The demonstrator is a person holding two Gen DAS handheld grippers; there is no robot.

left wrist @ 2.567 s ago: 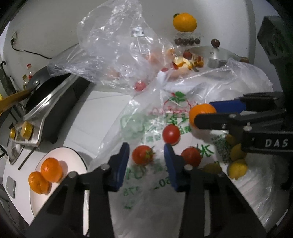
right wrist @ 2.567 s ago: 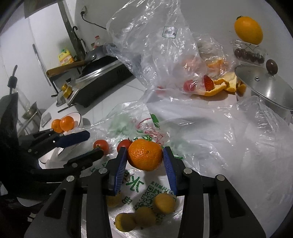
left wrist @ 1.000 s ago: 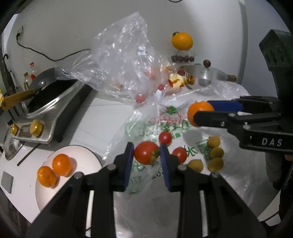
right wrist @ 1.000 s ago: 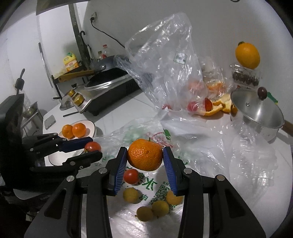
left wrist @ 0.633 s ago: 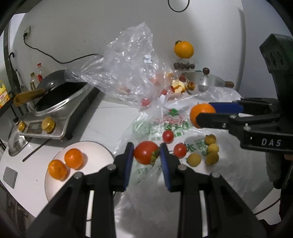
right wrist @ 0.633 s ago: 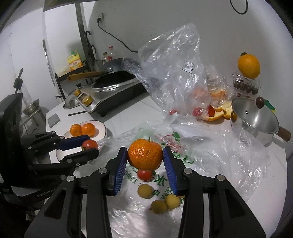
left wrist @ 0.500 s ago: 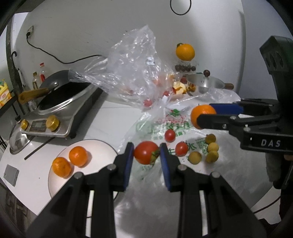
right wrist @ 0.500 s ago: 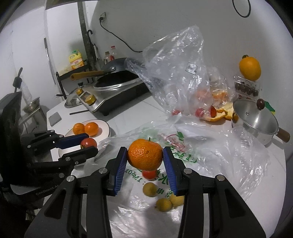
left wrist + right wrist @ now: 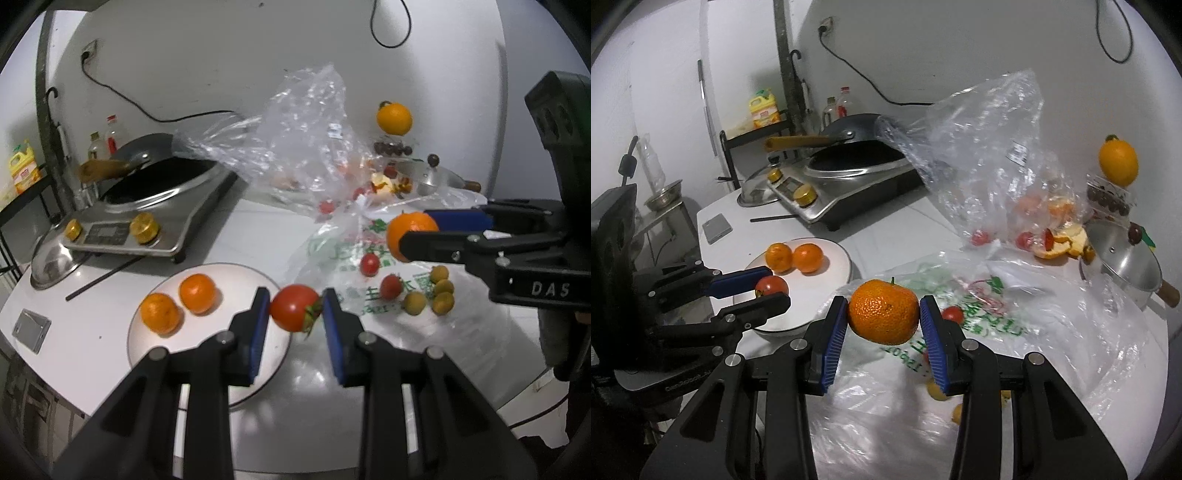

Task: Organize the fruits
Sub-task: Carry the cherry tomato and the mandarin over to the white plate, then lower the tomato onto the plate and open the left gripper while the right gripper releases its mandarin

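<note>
Both grippers have lifted away from the bag. Left gripper clamps a tomato, right gripper an orange. Two oranges sit on the plate; tomatoes and small fruits remain.

Induction cooker, wok, perhaps phone

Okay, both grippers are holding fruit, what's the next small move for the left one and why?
Probably lower the left gripper a little and let go. It is shut on the tomato, which hangs over the near rim of the white plate, beside the two oranges there. The right gripper holds its orange over the printed bag.
</note>
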